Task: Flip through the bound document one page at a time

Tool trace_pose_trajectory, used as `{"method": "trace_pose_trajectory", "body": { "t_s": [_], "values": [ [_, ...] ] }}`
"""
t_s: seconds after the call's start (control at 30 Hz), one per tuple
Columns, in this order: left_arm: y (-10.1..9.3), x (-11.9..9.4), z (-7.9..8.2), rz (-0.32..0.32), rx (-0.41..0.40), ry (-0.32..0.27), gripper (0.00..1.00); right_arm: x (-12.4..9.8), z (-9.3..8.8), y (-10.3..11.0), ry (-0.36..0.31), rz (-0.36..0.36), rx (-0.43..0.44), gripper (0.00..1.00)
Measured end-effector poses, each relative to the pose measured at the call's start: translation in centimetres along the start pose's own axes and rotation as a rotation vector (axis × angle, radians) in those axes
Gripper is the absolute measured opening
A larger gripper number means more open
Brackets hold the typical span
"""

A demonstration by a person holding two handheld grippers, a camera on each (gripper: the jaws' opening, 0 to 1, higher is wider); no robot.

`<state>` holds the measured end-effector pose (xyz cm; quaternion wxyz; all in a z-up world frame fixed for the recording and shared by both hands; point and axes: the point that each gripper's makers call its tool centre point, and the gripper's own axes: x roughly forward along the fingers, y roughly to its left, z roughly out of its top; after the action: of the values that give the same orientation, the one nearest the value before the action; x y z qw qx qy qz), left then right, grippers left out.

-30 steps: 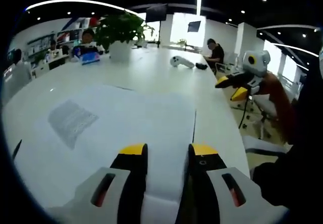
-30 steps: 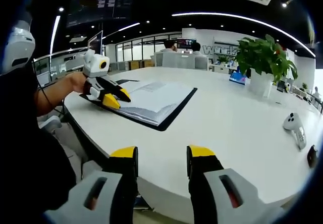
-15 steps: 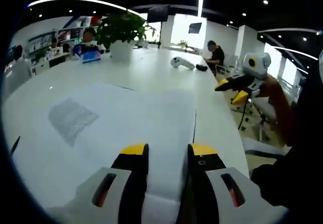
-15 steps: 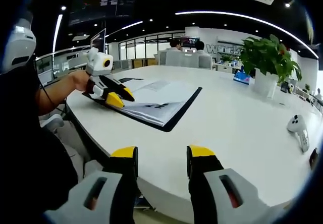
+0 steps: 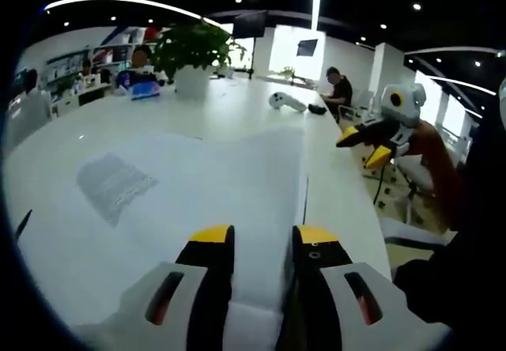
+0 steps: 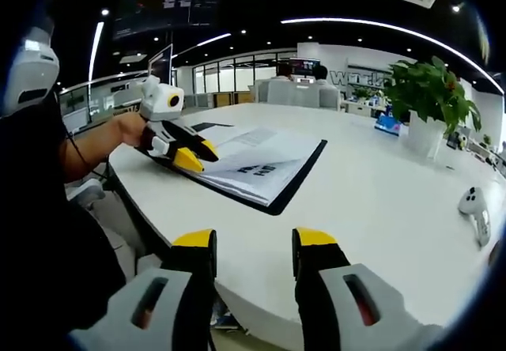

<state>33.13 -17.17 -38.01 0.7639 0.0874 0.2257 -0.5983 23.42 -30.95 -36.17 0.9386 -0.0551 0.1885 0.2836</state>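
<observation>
Left claw: tips on the near edge of the bound document, a white page running up between the jaws; whether it pinched that page could not be told. In the right gripper view the same claw sat at the document's left edge beside the person's hand.

Bound document: lay open on the white bench, dark cover showing round its margin. Compared with a second ago, the right-hand page had risen: its far corner stood higher in the left gripper view, and print showed on its lifted face in the right gripper view. Judged: one page-turn under way, not finished.

Right claw: jaws parted, holding nothing, hovering over the bench edge well apart from the document. Seen in the left gripper view, raised off the bench.

Also present: potted plant, white controller, seated person.
</observation>
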Motion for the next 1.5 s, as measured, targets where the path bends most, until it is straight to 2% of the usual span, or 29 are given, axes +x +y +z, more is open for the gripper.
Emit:
{"method": "trace_pose_trajectory", "body": {
  "t_s": [0.27, 0.37, 0.43, 0.6, 0.73, 0.9, 0.97, 1.03, 1.13, 1.27, 1.37, 1.5],
  "values": [
    [0.0, -0.1, -0.1, 0.013, 0.012, 0.001, 0.31, 0.2, 0.4, -0.1, 0.006, -0.012, 0.013, 0.38],
    [0.0, -0.1, -0.1, 0.014, 0.013, 0.002, 0.31, 0.7, 1.1, -0.1, -0.026, -0.013, 0.092, 0.38],
    [0.0, -0.1, -0.1, 0.015, 0.015, 0.001, 0.31, 0.9, 1.0, 0.1, -0.015, 0.001, 0.131, 0.39],
    [0.0, -0.1, -0.1, 0.017, 0.021, 0.004, 0.31, 2.0, 1.2, 0.6, -0.001, 0.012, 0.128, 0.4],
    [0.1, -0.1, -0.1, 0.016, 0.019, 0.003, 0.31, 2.7, 1.9, 1.4, -0.016, 0.045, 0.145, 0.4],
    [0.1, -0.1, -0.1, 0.019, 0.024, 0.005, 0.31, 3.6, 3.2, 2.3, -0.09, 0.096, 0.296, 0.39],
    [0.0, -0.1, -0.1, 0.023, 0.032, 0.007, 0.31, 3.9, 3.4, 2.0, -0.107, 0.075, 0.347, 0.39],
    [0.0, -0.1, -0.2, 0.025, 0.036, 0.007, 0.31, 4.2, 3.4, 1.9, -0.095, 0.069, 0.356, 0.39],
    [0.0, -0.1, -0.2, 0.024, 0.034, 0.006, 0.31, 4.7, 4.0, 2.0, -0.117, 0.066, 0.407, 0.37],
    [0.0, -0.1, -0.2, 0.022, 0.033, 0.004, 0.31, 5.4, 5.1, 2.5, -0.177, 0.125, 0.544, 0.34],
    [0.0, -0.1, -0.2, 0.022, 0.034, 0.002, 0.31, 5.7, 5.5, 2.5, -0.212, 0.137, 0.619, 0.35],
    [0.0, -0.1, -0.2, 0.026, 0.053, 0.009, 0.31, 6.1, 6.5, 1.6, -0.314, 0.123, 0.793, 0.35]
  ]
}}
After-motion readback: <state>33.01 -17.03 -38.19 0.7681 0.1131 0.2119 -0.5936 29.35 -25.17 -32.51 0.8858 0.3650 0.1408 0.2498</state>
